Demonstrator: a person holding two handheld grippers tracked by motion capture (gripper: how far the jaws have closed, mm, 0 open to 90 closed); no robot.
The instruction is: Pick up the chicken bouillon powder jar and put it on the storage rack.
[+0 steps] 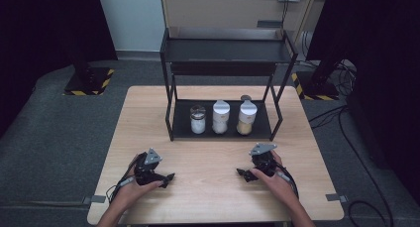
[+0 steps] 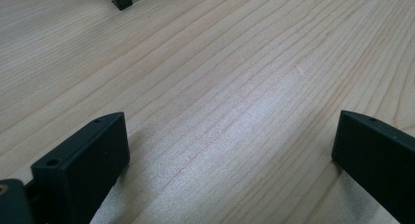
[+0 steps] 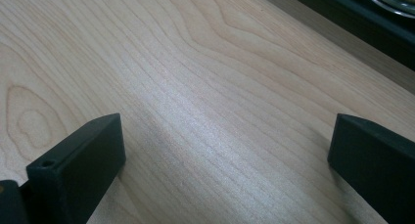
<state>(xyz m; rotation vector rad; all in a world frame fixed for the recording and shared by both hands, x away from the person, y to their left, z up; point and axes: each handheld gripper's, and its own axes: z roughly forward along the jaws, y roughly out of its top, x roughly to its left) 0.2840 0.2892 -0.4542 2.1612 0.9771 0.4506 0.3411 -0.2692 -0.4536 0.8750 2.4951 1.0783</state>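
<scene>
From the high view we see the wooden table [image 1: 213, 197] with a black two-tier rack [image 1: 223, 58] standing at its far middle. On the rack's lower shelf stand three jars in a row: the left jar [image 1: 198, 120], the middle jar [image 1: 220, 117] and the right jar [image 1: 246, 118], close together. The left gripper [image 1: 166, 180] rests on the near left of the table, the right gripper [image 1: 242, 173] on the near right, both well apart from the jars and holding nothing.

In the left gripper view we find its jaws standing wide apart over bare wood.

In the right gripper view the jaws are likewise spread wide, empty, with the rack's edge at far right.
</scene>
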